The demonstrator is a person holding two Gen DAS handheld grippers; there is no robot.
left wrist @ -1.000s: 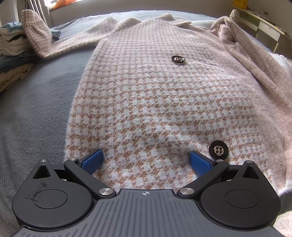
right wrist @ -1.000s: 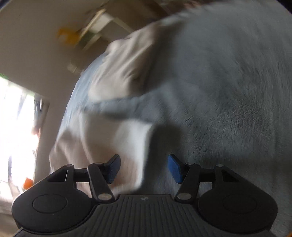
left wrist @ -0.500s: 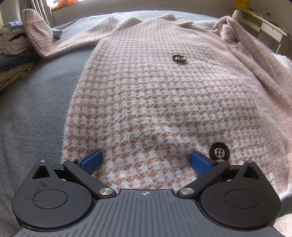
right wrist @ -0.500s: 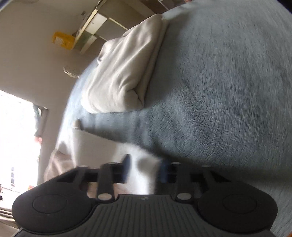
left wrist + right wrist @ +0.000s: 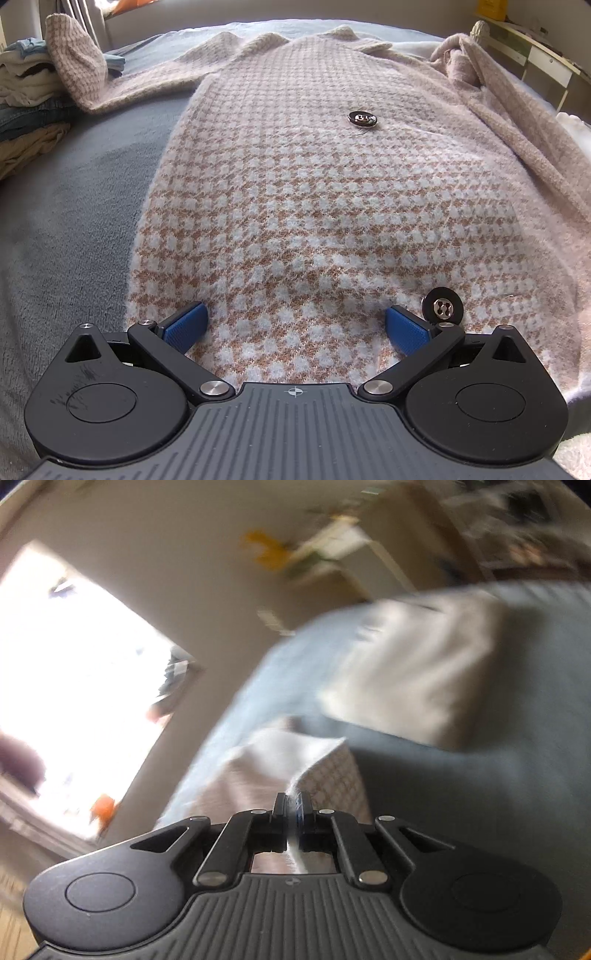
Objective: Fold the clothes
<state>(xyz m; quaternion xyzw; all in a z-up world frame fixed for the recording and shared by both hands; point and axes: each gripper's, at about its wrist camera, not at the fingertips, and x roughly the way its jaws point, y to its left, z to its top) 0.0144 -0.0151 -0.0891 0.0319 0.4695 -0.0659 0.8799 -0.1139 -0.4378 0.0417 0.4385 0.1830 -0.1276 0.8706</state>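
Cardigan (image 5: 332, 206), houndstooth knit with dark buttons, lay spread face-up on the grey blanket (image 5: 74, 229). Left gripper (image 5: 295, 325) sat over its near hem, jaws wide apart, gripping nothing. Right gripper (image 5: 293, 812) was clenched on a thin edge of the knit (image 5: 325, 775). Judged: soft, thick, stretchy fabric that sags when lifted; best pinched at hems or edges, clear of buttons.

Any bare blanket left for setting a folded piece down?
Left wrist view: a grey blanket strip is free between the cardigan edge and the clothes pile. Right wrist view, blurred: open blanket below the folded cream piece. The middle is crowded: the cardigan covers it.
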